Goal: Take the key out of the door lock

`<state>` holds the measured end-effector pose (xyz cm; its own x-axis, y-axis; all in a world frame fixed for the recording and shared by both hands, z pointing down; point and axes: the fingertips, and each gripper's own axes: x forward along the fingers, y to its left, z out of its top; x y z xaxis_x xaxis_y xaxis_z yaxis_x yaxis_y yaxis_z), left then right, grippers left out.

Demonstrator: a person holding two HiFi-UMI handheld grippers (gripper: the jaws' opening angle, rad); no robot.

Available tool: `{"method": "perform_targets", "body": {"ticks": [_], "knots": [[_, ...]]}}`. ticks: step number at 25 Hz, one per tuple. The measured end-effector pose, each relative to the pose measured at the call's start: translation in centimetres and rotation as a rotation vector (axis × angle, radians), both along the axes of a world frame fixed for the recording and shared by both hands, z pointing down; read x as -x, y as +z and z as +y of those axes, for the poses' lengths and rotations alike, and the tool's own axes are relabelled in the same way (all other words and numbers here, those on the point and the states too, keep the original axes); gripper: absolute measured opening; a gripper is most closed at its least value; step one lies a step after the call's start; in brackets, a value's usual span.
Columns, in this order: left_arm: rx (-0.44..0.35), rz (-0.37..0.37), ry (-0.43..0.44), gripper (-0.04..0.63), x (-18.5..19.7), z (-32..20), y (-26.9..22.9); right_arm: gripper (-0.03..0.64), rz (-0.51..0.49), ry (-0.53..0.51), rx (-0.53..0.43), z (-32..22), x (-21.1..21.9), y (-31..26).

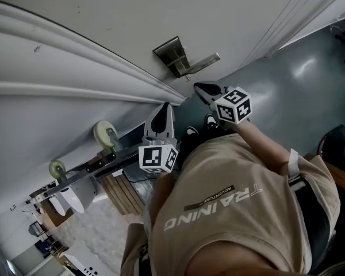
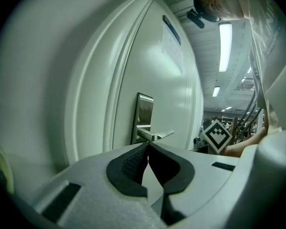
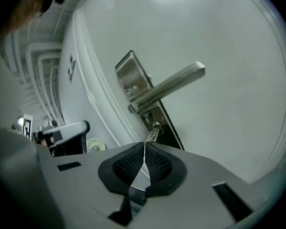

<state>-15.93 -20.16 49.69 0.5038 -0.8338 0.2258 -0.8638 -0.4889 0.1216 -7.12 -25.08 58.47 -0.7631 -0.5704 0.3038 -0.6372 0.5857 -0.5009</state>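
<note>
A white door carries a steel lock plate (image 1: 169, 53) (image 3: 127, 74) (image 2: 143, 109) with a lever handle (image 1: 204, 62) (image 3: 174, 83) (image 2: 155, 136). Below the handle a small metal key (image 3: 153, 131) sticks out of the keyhole. My right gripper (image 1: 196, 87) (image 3: 144, 145) is shut, its tips just short of the key's outer end; I cannot tell whether they touch it. My left gripper (image 1: 164, 106) (image 2: 148, 145) is shut on nothing, lower and to the left, pointing at the door near its frame.
Raised white door-frame mouldings (image 1: 75, 62) run to the left of the lock. Grey floor (image 1: 293, 85) lies to the right. A trolley with pale wheels (image 1: 105, 133) stands by the wall at lower left. The person's tan shirt (image 1: 236, 211) fills the bottom of the head view.
</note>
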Motion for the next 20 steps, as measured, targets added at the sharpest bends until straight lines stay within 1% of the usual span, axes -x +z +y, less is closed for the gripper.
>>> {"method": "perform_targets", "body": {"ticks": [2, 3, 7, 9, 11, 13, 15, 20], "knots": [[0.005, -0.009, -0.018, 0.009, 0.4, 0.1, -0.1, 0.015, -0.142, 0.043, 0.11, -0.8, -0.2, 0.4], [0.006, -0.014, -0.022, 0.009, 0.5, 0.2, -0.2, 0.015, -0.196, 0.053, 0.147, -1.2, -0.1, 0.5], [0.008, -0.022, -0.036, 0.009, 0.6, 0.4, -0.3, 0.017, -0.343, 0.05, 0.241, -1.7, 0.7, 0.7], [0.01, -0.02, -0.033, 0.009, 0.4, 0.3, -0.3, 0.017, -0.445, 0.082, 0.323, -2.0, 0.7, 1.1], [0.006, -0.022, -0.022, 0.009, 0.1, 0.2, -0.6, 0.017, -0.568, 0.123, 0.415, -2.2, 0.5, 1.1], [0.008, -0.028, -0.019, 0.009, 0.0, 0.2, -0.9, 0.017, -0.677, 0.14, 0.481, -2.1, 0.5, 1.0], [0.01, -0.03, -0.023, 0.009, 0.1, -0.1, -1.0, 0.017, -0.72, 0.148, 0.505, -1.9, 0.5, 1.0], [0.015, -0.023, -0.017, 0.009, -0.4, -0.9, -0.6, 0.017, -0.705, 0.165, 0.487, -2.6, -0.1, 1.0]]}}
